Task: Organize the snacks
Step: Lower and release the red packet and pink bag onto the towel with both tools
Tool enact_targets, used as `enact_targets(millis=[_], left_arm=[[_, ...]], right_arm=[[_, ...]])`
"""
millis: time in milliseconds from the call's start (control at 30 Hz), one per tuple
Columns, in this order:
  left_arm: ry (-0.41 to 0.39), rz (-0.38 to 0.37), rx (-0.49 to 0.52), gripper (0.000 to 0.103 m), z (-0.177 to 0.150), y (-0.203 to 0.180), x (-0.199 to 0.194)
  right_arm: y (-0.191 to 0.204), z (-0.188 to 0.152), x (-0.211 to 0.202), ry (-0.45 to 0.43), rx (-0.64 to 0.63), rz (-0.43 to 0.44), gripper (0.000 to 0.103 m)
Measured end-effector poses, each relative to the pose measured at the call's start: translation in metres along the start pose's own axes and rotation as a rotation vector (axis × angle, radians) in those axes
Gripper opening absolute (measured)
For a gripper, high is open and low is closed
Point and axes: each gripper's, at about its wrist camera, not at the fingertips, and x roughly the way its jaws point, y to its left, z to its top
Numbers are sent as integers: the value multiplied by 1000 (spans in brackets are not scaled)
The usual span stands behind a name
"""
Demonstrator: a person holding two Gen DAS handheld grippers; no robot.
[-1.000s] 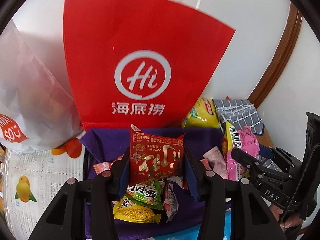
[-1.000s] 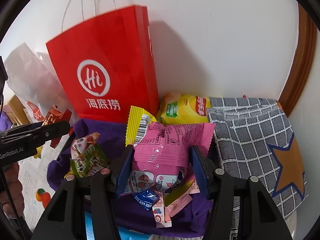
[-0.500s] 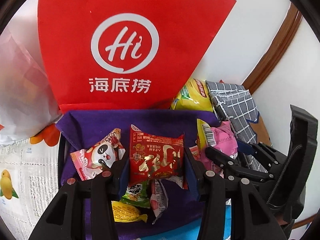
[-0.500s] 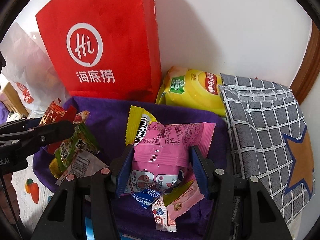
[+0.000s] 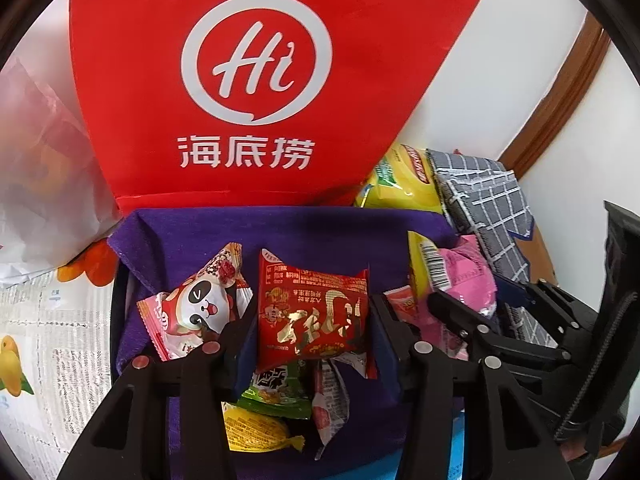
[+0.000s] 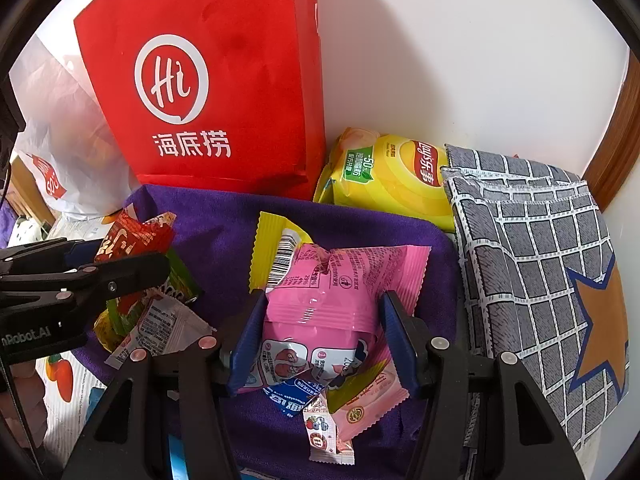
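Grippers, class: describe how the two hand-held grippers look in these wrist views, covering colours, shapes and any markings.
Both are matte black plastic. The right gripper has two angular arms with round silver rivets and ribbed blue pads. The left gripper matches, its pads darker blue. Seen from the right wrist view, the left one's side bears white lettering ending "Robot.AI".
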Motion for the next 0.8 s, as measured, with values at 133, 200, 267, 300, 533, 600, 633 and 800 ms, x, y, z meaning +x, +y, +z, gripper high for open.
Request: enact_targets(millis=[133, 200, 267, 300, 533, 600, 633, 800], left_arm=[[5, 38, 2, 48, 0, 0, 7], [3, 47, 8, 48, 0, 0, 8], [12, 40, 2, 49, 0, 0, 8], [13, 37, -2, 49, 0, 1, 9], [15, 44, -13, 56, 1, 3, 9], [12, 52, -16, 61, 1, 4, 7], [10, 52, -18, 62, 2, 4, 6], [5, 51, -41, 63, 4, 10, 2]], right_arm=[[2, 0, 0, -3, -6, -6, 57], [2, 0, 1, -4, -5, -7, 57], [2, 0, 1, -4, -4, -4, 57], [1, 0, 2, -4, -2, -1, 57], [1, 0, 1, -4, 11, -5, 61], [1, 0, -1, -6, 14, -10, 61], [1, 0, -2, -8, 15, -11, 61], [2, 2, -6, -19, 25, -15, 68]])
